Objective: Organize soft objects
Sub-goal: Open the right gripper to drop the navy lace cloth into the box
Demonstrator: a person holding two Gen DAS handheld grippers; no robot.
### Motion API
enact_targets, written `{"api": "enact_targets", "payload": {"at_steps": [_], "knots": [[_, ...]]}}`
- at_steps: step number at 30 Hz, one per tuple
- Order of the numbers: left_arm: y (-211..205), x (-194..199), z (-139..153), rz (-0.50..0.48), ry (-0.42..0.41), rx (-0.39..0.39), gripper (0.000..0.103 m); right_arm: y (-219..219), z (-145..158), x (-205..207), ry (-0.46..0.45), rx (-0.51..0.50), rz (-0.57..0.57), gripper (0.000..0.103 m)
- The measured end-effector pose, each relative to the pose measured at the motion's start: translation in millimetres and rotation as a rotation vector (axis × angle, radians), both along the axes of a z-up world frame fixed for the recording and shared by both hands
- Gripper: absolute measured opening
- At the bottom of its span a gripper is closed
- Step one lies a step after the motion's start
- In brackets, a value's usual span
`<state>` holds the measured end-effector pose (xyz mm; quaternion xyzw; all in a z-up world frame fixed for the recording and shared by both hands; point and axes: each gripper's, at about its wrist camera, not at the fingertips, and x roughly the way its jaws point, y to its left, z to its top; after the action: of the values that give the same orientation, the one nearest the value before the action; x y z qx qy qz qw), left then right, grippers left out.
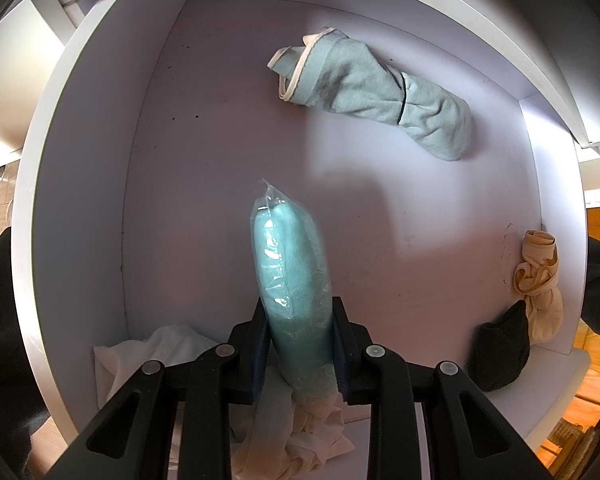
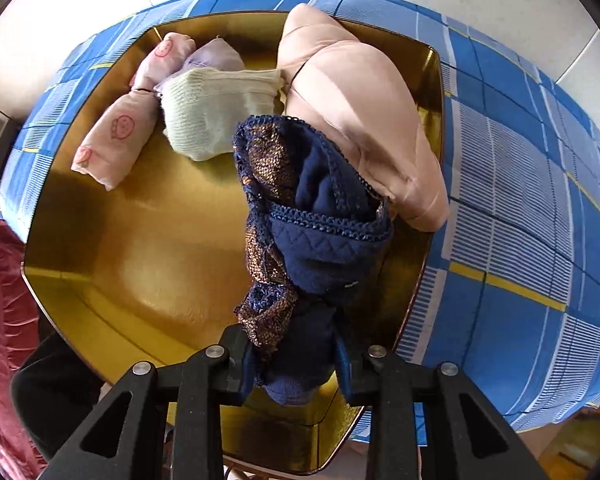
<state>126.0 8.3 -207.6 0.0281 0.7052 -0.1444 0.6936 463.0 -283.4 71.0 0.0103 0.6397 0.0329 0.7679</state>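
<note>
Hanging point-down over the pale drawer, a teal cloth roll sealed in clear plastic sits pinched in the left gripper, both pads pressing its lower end. Open floor lies ahead of it. Further back, a light blue rolled towel with white trim lies near the rear wall; a cream bundle and a dark sock crowd the right wall, well apart from the roll. Over on the other side, the right gripper has a navy lace-trimmed bundle between its jaws, which stand narrow around the fabric. It hangs above a gold tray, whose bare left half is free. A pink printed roll, a cream knit sock and a peach garment fill the far end, on a blue checked cloth.
</note>
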Motion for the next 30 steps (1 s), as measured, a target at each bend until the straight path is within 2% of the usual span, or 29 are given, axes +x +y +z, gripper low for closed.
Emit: {"api": "enact_targets", "payload": {"at_steps": [3,9,14,16,18,20,23,27,30], "knots": [[0,0,0,0.001,0.0,0.0,0.028,10,2,0,0.017,-0.045,0.024,0.037],[-1,0,2,-0.002,-0.001,0.003,0.028,18,30,-18,-0.067,-0.108,0.062,0.04],[-2,0,2,-0.003,-0.001,0.005,0.028,19,56,-26,-0.161,-0.083,0.072,0.04],[-2,0,3,-0.004,-0.002,0.005,0.029,24,63,-29,-0.19,-0.049,0.123,0.033],[-2,0,3,-0.004,-0.002,0.005,0.029,36,60,-32,-0.194,-0.036,0.198,0.028],[-1,0,3,-0.003,-0.002,0.004,0.029,49,53,-30,-0.177,-0.009,0.226,0.027],[-1,0,3,-0.003,-0.002,0.005,0.029,49,42,-27,-0.162,0.016,0.21,0.027],[-1,0,2,-0.001,-0.002,0.004,0.029,38,26,-21,-0.134,0.0,0.154,0.027],[-1,0,2,-0.002,-0.002,0.005,0.029,26,32,-26,-0.161,0.074,0.122,0.027]]}}
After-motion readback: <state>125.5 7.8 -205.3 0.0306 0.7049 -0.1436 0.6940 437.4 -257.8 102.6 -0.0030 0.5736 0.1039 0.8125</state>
